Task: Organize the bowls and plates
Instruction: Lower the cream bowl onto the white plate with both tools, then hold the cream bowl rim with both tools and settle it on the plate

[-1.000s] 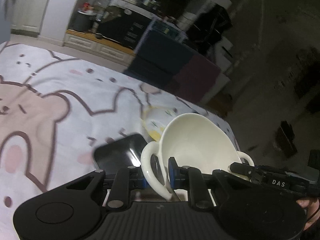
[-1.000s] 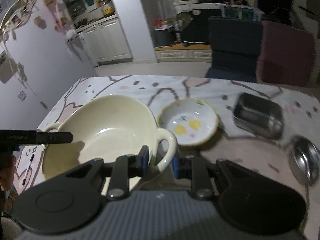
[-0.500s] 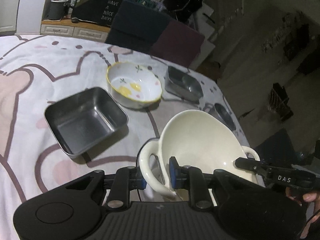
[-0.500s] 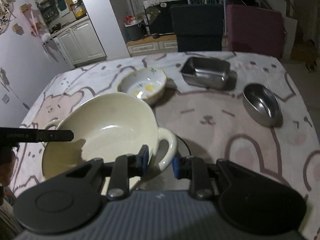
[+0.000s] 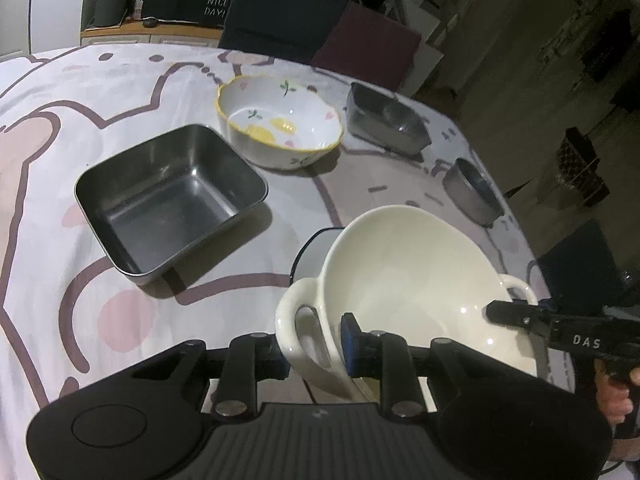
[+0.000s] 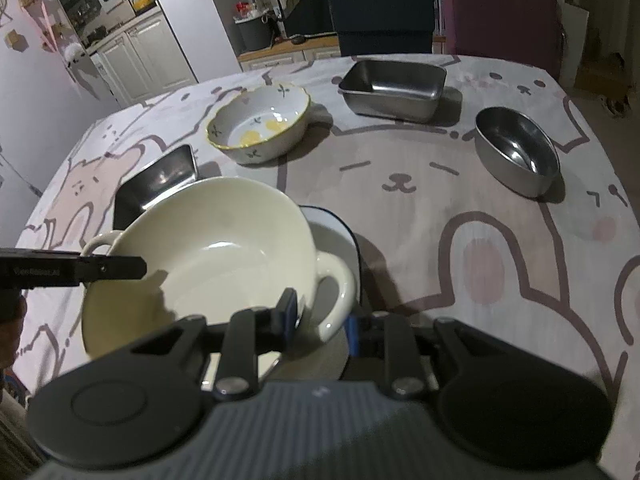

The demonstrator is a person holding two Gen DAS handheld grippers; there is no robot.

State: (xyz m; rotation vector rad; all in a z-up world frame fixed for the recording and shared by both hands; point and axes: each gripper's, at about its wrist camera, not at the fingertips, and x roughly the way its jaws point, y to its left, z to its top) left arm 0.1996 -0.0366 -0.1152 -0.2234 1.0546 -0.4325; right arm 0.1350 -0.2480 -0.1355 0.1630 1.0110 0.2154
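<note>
The two-handled bowl [image 6: 200, 256] sits nearest, over a flat plate [image 6: 336, 236] whose rim shows out past its right side. Behind the bowl to the left lies the square steel tray [image 5: 168, 196]; just beyond that, touching or nearly so, stands the flowered bowl [image 6: 260, 120]. To the right of the flowered bowl, toward the far edge of the table [image 6: 500, 280], rests a rectangular steel pan [image 6: 394, 88], and nearer, at the right, an oval steel dish [image 6: 518, 152]. Two chairs [image 6: 380, 4] stand behind the table

Dim indoor light — hard shadows, fisheye bending, dark blurred corners.
</note>
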